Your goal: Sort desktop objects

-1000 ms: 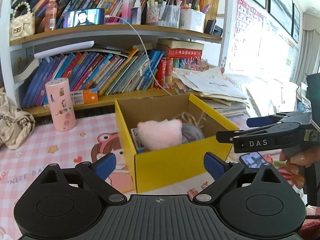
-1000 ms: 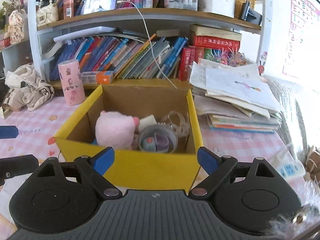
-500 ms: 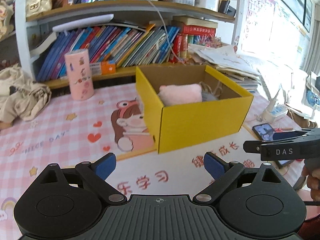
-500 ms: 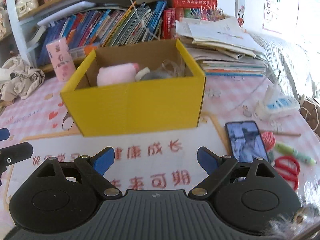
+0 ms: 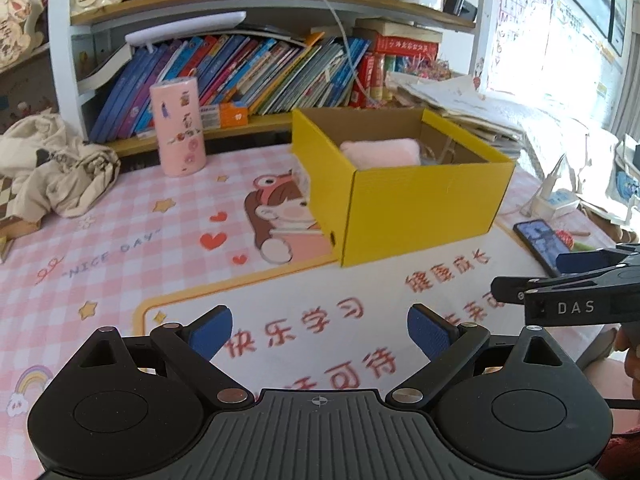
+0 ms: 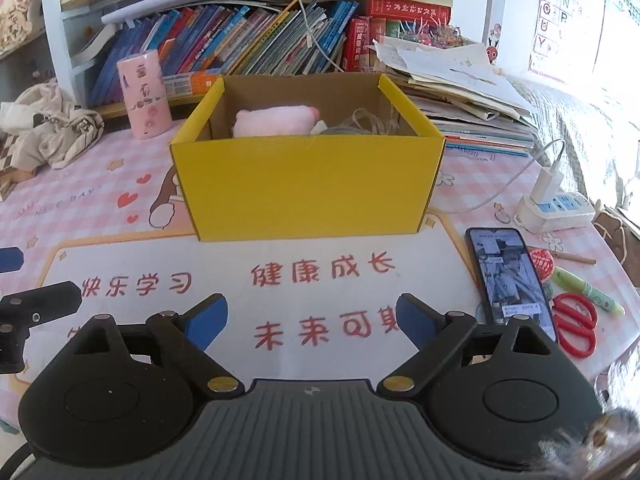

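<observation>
A yellow cardboard box [image 6: 308, 188] [image 5: 420, 208] stands open-topped in the middle of the pink desk mat. A pink plush toy [image 6: 276, 120] [image 5: 380, 152] lies inside it, beside pale straps and a round grey thing that I can barely see over the rim. My right gripper [image 6: 310, 320] hovers well in front of the box, jaws open and empty. Off to the box's left front, my left gripper [image 5: 320, 332] is open too, with nothing between its blue pads. The right gripper's fingers [image 5: 560, 296] show at the right edge of the left wrist view.
Right of the box lie a phone [image 6: 508, 276], red scissors [image 6: 576, 324], a green pen [image 6: 588, 290] and a white power strip with charger [image 6: 556, 210]. A pink tube [image 6: 144, 94] and crumpled cloth [image 6: 52, 128] sit at the back left. Bookshelves [image 6: 240, 40] and stacked papers [image 6: 460, 76] stand behind.
Both grippers have drawn back from the box and sunk lower, so the box now looks smaller and farther. The phone, scissors and power strip have come into view. Both stay open.
</observation>
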